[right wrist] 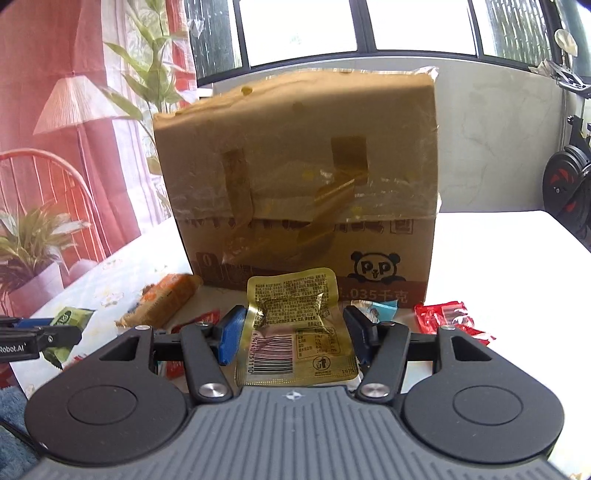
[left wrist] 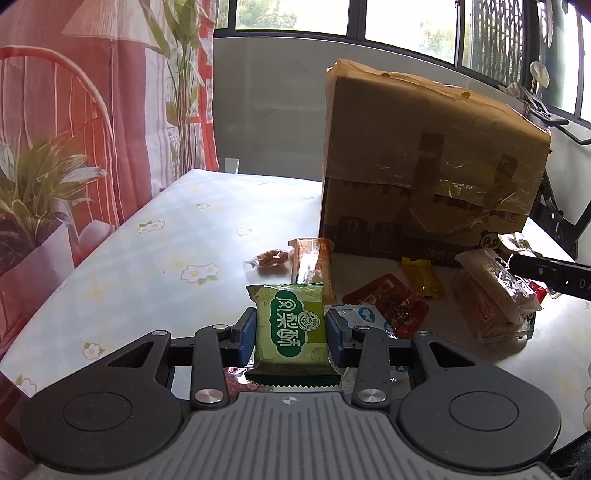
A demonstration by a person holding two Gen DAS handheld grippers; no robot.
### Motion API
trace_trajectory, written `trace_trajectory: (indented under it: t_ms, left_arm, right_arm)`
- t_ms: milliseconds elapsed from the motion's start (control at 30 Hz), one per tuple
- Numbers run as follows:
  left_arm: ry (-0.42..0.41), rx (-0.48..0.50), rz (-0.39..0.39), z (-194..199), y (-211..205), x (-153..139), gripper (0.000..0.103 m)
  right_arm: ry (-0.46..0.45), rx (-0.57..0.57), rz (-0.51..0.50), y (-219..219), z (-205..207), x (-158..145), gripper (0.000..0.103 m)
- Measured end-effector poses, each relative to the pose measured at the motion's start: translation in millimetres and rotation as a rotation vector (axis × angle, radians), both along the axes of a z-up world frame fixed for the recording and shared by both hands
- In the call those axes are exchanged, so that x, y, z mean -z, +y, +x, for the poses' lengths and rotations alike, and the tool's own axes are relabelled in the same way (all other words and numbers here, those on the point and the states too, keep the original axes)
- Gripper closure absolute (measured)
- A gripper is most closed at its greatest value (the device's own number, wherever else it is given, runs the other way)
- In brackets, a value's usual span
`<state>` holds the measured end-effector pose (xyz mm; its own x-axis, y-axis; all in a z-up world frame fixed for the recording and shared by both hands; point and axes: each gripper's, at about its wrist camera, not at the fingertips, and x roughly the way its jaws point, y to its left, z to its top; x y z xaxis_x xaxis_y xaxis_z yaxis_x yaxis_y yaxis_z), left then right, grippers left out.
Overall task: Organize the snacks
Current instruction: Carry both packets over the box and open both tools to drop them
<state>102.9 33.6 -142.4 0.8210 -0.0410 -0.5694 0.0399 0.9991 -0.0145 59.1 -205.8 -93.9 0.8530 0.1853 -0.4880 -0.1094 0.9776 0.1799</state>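
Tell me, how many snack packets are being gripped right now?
2: a green packet between the left fingers, and a gold packet between the right fingers. Neither grip is hidden.

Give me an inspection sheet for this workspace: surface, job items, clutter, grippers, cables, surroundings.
Surface: table under a pale flowered cloth.
Job's things: green snack packet; gold foil packet; loose snacks near the box, among them an orange-wrapped bar, a red sachet, yellow candies and a clear-wrapped wafer pack.
Clutter: taped cardboard box standing behind the snacks.
Grippers: left gripper shut on the green snack packet; right gripper holds the gold foil packet between its jaws.
Cables: nothing seen.
Surroundings: printed red curtain, windows, exercise bike.
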Motion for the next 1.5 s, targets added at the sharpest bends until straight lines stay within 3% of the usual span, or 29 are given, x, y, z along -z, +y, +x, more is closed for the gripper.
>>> trace_trajectory:
  t_ms: [267,500,900,1100,1400,1500]
  left_arm:
    - [-0.08,0.03,-0.034,10.8,0.2,-38.9,0.061]
    - [-0.181,0.095,-0.071,43.1,-16.3,-94.2,0.061]
    - [-0.27,0.247,-0.113,120.6,-87.5,-157.6,0.061]
    - [-0.226,0.282,-0.162,167.9,-120.2,-163.8,0.061]
    - [-0.166,0.315,-0.167,222.7,-150.3,-143.6,0.061]
    - [-0.126,0.339,-0.165,234.2,-157.3,-135.4,0.053]
  right_arm:
    - [-0.114,0.002,-0.007,-7.8,-4.4,-32.2,0.043]
    - [-0.208,0.002,-0.022,-17.2,8.1,-74.0,0.043]
    - [-0.307,-0.023,-0.106,-30.2,76.3,-133.0,0.043]
    - [-0.269,-0.013,-0.146,-39.3,122.4,-136.7,0.043]
    - [-0.183,-0.003,-0.131,-51.1,165.5,-125.3,0.043]
    - [-0.15,0.005,-0.105,-57.0,171.2,-119.9,0.041]
